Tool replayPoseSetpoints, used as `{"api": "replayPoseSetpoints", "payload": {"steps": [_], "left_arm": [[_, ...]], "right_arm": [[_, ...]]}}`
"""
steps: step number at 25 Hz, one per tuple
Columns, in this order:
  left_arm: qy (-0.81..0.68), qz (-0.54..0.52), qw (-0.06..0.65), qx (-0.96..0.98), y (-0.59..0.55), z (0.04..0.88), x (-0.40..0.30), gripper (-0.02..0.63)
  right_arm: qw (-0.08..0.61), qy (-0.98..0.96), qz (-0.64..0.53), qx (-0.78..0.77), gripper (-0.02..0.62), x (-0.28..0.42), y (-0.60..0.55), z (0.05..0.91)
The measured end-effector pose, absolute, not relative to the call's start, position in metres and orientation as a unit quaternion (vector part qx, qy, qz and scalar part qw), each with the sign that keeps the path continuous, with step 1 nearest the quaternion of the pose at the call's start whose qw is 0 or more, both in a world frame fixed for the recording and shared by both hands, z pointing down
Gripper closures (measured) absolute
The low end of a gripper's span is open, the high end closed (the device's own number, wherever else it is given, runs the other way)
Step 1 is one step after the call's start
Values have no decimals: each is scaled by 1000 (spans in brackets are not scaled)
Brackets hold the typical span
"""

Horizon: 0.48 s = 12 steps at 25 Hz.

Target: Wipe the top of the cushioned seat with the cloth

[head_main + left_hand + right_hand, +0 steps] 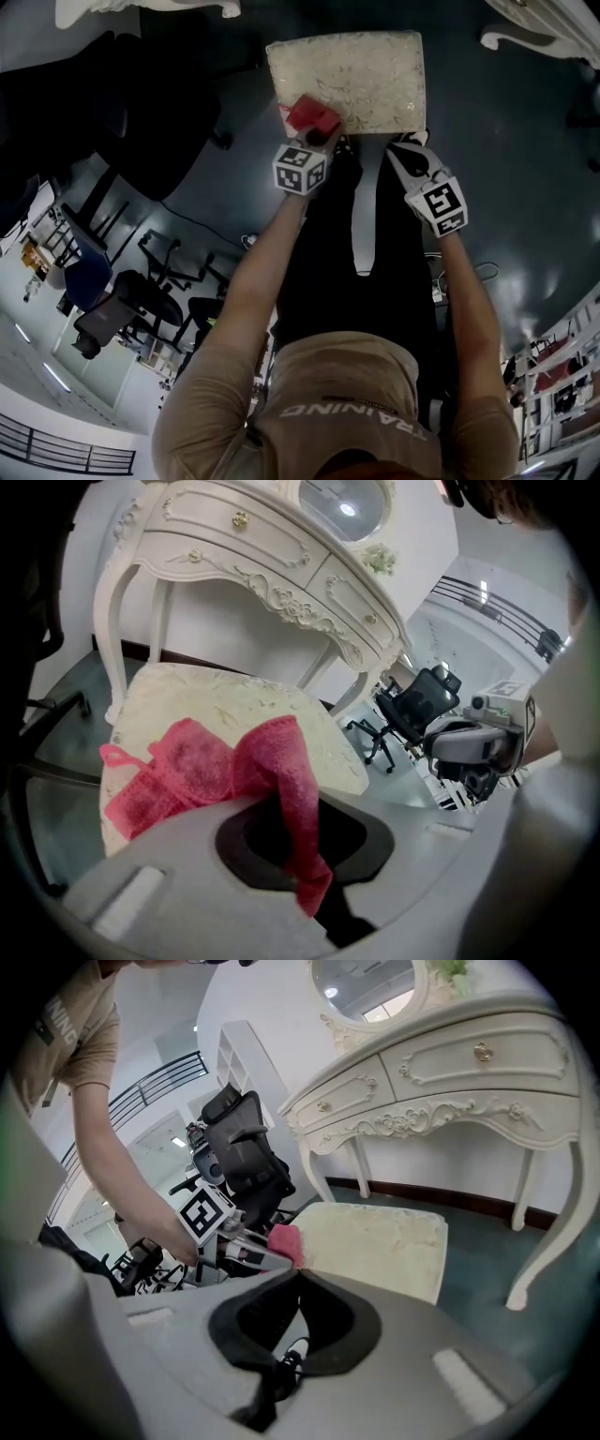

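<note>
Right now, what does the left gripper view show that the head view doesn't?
Only the left gripper view: the cloth pinched in the left gripper, plus the white drawers and the mirror behind. Only the head view: the person's arms from above and the seat's whole top. Both: the cloth lying on the seat's corner, and the right gripper beside the seat.

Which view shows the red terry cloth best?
The left gripper view: the red terry cloth is close, pinched in its jaws, on the cream cushioned seat. Head and right gripper views show only small red patches.
</note>
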<state>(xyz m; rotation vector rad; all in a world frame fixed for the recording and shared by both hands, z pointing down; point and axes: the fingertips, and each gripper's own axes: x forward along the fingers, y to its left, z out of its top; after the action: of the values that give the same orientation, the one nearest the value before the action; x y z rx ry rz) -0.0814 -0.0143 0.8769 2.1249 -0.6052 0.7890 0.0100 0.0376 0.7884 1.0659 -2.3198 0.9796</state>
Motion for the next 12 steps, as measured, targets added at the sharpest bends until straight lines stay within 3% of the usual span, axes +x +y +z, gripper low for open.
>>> {"api": "replayPoseSetpoints", "payload": {"steps": [12], "left_arm": [[-212, 314, 393, 838, 2, 890, 6, 574]], "right_arm": [[163, -803, 366, 441, 591, 78, 41, 800]]}}
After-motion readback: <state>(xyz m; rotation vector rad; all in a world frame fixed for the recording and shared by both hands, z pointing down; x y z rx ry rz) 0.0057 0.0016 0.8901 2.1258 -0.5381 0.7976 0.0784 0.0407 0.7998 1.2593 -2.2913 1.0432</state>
